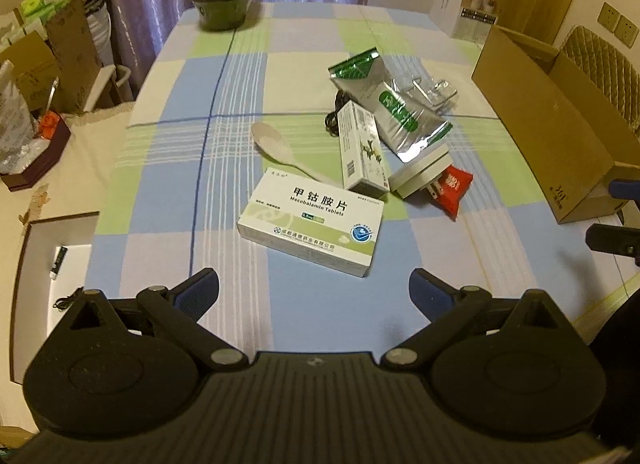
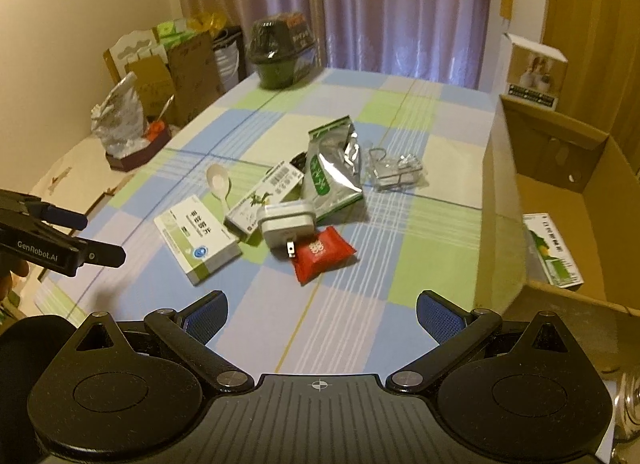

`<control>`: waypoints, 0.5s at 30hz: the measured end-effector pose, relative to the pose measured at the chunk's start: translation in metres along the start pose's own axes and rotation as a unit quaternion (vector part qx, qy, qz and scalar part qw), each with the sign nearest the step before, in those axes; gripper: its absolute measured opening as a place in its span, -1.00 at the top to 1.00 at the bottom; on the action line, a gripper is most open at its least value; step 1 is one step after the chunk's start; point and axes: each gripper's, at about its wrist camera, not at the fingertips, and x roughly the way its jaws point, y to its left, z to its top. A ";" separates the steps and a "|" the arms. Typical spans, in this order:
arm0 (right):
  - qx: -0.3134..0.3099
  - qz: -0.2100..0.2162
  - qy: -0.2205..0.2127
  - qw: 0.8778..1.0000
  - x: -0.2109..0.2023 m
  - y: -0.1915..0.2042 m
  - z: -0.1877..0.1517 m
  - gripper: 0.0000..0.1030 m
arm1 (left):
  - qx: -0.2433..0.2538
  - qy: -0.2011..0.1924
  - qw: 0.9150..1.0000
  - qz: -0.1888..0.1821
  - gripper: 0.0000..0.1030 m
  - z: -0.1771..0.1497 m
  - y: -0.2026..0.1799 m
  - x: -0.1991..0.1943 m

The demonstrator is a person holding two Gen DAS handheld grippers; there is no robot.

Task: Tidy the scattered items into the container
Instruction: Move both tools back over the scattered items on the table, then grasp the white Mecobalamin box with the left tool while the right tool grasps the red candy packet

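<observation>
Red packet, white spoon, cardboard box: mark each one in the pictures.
red packet (image 2: pixel 320 254), right wrist view, middle of its printed top face.
white spoon (image 1: pixel 271 140), left wrist view, on its bowl.
cardboard box (image 2: pixel 498 200), right wrist view, on its near outer wall.

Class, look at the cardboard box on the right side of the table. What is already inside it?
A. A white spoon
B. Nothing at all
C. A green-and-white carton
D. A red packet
C: the right wrist view shows a green-and-white carton lying on the floor of the cardboard box.
</observation>
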 end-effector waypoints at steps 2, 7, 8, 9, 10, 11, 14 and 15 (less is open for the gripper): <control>-0.005 0.004 0.006 1.000 0.010 0.000 0.001 -1.00 | 0.001 0.009 1.000 -0.006 -0.93 0.000 0.003 0.009; -0.037 0.010 0.020 0.999 0.039 0.000 0.007 -1.00 | 0.007 0.024 1.000 -0.013 -0.93 0.006 0.006 0.032; -0.045 0.010 0.022 0.999 0.046 0.001 0.008 -1.00 | 0.006 0.026 1.000 -0.015 -0.93 0.007 0.007 0.037; -0.051 0.010 0.025 0.998 0.053 0.000 0.009 -1.00 | 0.006 0.029 0.999 -0.017 -0.93 0.009 0.007 0.041; -0.056 0.011 0.027 0.998 0.060 -0.001 0.011 -1.00 | 0.008 0.032 0.999 -0.018 -0.93 0.010 0.007 0.045; -0.060 0.013 0.030 0.998 0.068 -0.001 0.013 -1.00 | 0.010 0.035 0.999 -0.019 -0.93 0.012 0.006 0.049; -0.080 0.022 0.042 0.996 0.091 -0.003 0.019 -1.00 | 0.015 0.045 0.999 -0.023 -0.93 0.016 0.006 0.061; -0.088 0.024 0.046 0.995 0.100 -0.005 0.020 -1.00 | 0.016 0.049 0.998 -0.026 -0.93 0.018 0.005 0.065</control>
